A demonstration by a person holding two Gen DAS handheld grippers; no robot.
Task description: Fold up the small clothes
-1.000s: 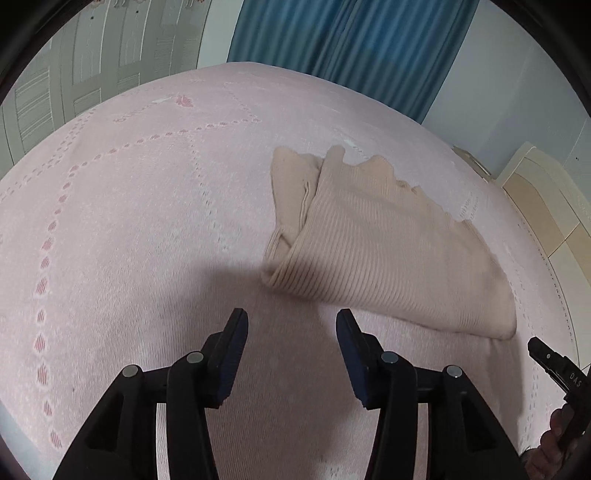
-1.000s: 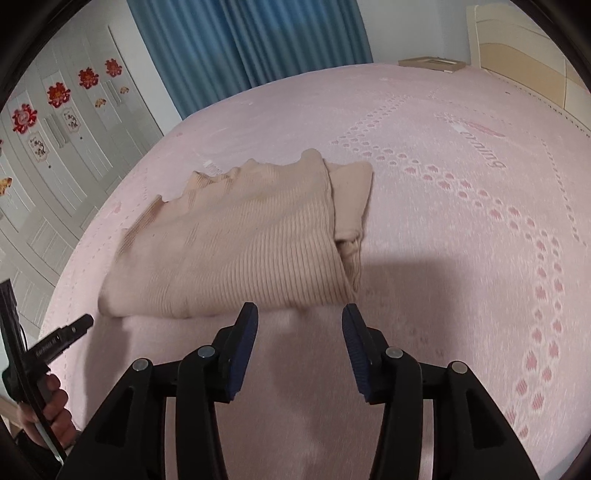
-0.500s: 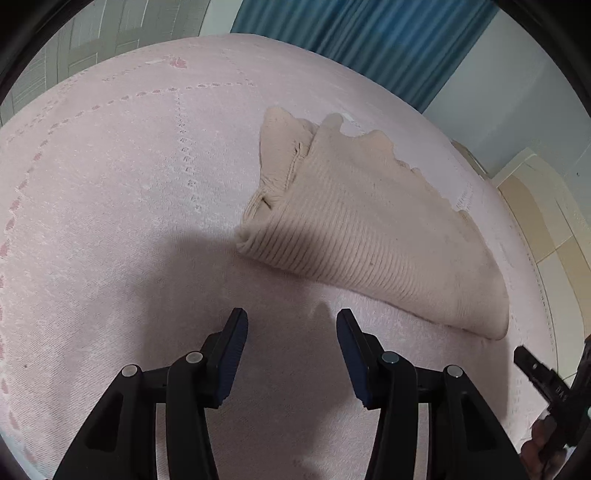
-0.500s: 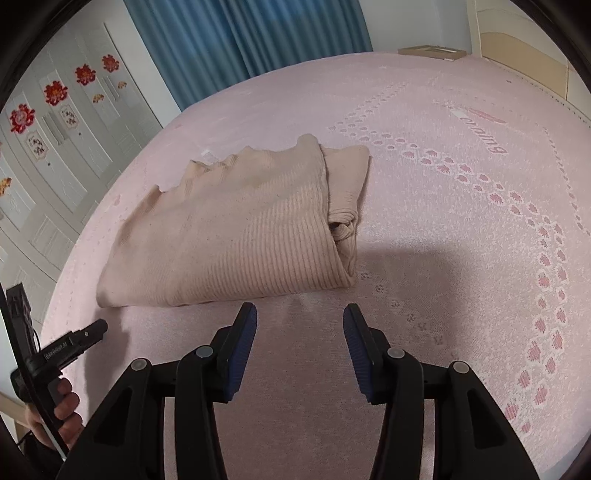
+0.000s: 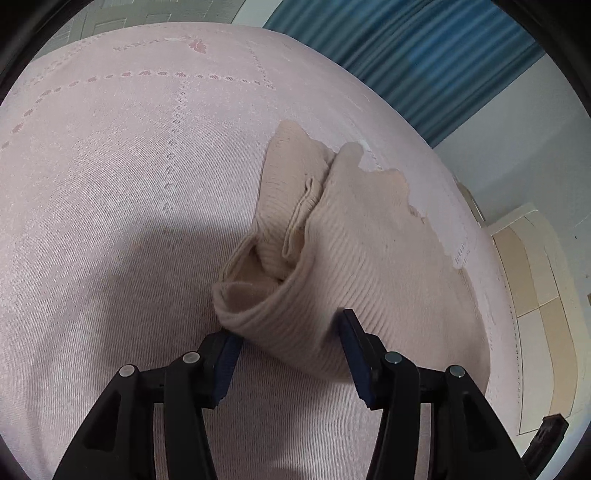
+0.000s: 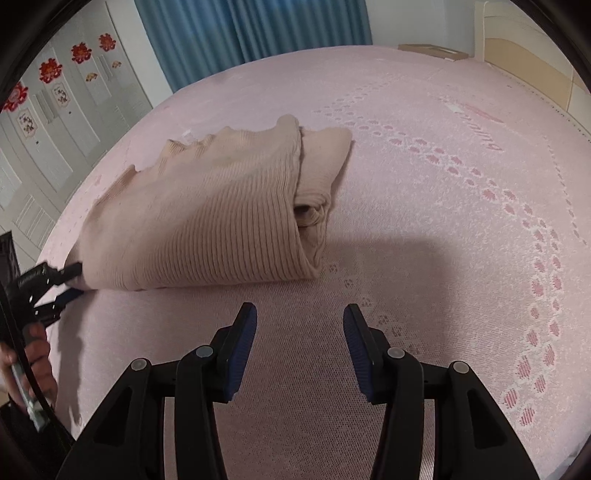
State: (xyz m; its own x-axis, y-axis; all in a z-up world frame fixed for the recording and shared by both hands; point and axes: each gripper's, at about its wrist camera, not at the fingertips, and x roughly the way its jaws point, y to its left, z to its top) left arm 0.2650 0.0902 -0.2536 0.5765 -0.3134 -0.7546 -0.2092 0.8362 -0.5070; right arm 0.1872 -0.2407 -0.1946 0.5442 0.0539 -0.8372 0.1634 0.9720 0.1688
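A beige ribbed knit garment (image 5: 354, 251) lies folded on the pink bedspread (image 5: 110, 184). My left gripper (image 5: 291, 339) is open, its jaws on either side of the garment's near folded corner. In the right wrist view the same garment (image 6: 207, 218) lies ahead and left. My right gripper (image 6: 299, 325) is open and empty, just short of the garment's near edge. The left gripper (image 6: 72, 284) shows there at the garment's left corner, jaws apart around the fabric edge.
The pink bedspread (image 6: 461, 229) has a rose dotted pattern to the right. Blue curtains (image 6: 251, 33) and white wardrobe doors (image 6: 59, 107) stand behind the bed. A beige headboard (image 5: 532, 295) is at the right edge.
My left gripper has moved forward until its open jaws straddle the garment's near corner. My right gripper has moved closer to the garment's near edge. Both stay open.
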